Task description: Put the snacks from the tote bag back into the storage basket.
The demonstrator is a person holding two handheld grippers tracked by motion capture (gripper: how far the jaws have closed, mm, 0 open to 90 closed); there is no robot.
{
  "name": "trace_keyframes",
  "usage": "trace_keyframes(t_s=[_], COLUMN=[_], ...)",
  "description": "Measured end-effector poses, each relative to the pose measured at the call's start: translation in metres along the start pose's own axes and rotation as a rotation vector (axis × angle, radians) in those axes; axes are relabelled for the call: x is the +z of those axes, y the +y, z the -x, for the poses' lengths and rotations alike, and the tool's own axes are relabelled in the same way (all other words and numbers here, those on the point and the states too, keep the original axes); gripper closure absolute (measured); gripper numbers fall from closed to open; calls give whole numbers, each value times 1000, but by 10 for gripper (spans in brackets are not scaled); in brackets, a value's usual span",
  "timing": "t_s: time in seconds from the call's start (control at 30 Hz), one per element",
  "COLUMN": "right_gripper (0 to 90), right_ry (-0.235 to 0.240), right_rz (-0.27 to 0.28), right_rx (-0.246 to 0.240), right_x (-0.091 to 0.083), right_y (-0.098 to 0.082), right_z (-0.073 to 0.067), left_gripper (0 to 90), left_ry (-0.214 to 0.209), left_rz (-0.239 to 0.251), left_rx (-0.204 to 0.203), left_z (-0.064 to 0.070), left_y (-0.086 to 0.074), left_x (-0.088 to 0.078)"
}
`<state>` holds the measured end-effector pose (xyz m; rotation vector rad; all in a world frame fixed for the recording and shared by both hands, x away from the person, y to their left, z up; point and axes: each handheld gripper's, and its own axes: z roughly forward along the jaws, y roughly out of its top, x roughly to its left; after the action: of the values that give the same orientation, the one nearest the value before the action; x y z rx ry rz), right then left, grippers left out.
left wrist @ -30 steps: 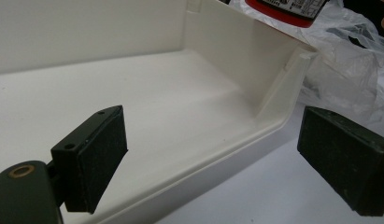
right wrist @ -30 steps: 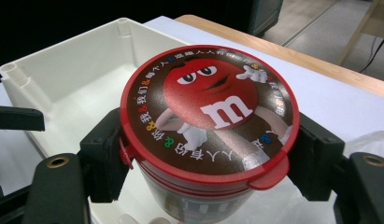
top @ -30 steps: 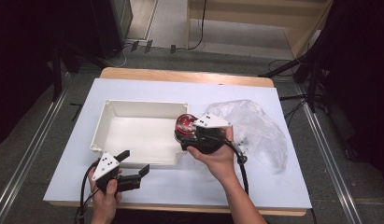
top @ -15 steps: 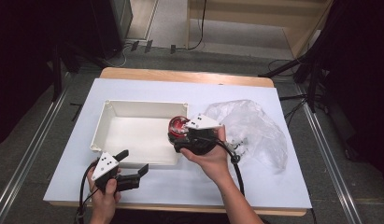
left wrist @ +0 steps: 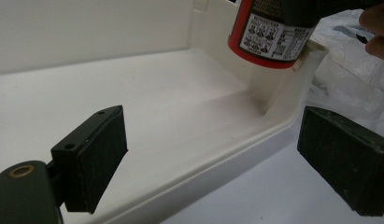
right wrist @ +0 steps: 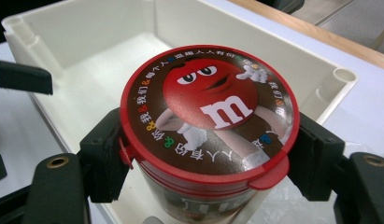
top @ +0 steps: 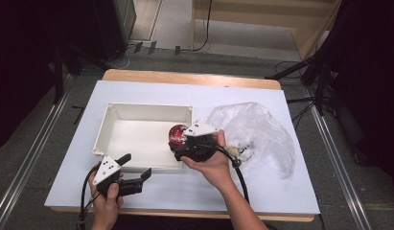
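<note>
A round can with a red lid showing a red candy figure point(right wrist: 208, 107) is clamped at its sides by my right gripper point(right wrist: 210, 158). In the high view the can point(top: 177, 134) hangs upright over the near right corner of the white tray point(top: 149, 108), with the right gripper point(top: 180, 146) shut on it. The left gripper view shows the can's red base point(left wrist: 269, 37) above the tray's corner, off the floor. My left gripper point(top: 135, 166) rests at the tray's near edge, jaws wide apart point(left wrist: 213, 163), with only the tray's rim between them.
A crumpled clear plastic bag point(top: 261, 134) lies on the white table right of the tray, close behind the right hand. The inside of the tray point(left wrist: 133, 93) is bare. Black cables trail from both grippers toward the table's near edge.
The right hand has carried the can leftward and slightly down, from the tray's right rim to over its near right corner. The left gripper has stayed put.
</note>
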<state>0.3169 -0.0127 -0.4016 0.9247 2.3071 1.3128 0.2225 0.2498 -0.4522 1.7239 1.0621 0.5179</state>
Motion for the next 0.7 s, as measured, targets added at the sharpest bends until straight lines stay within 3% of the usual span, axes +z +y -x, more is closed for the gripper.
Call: trace_keyframes(t_s=[0.7], right_gripper=[262], right_ry=[-22], right_rz=[-94], right_rx=[-82], right_x=[17], right_y=[-11], right_z=[-7], left_gripper=[90], left_ry=[9], left_rz=[1], left_rx=[-1], left_z=[-1], left_y=[0], left_x=[0])
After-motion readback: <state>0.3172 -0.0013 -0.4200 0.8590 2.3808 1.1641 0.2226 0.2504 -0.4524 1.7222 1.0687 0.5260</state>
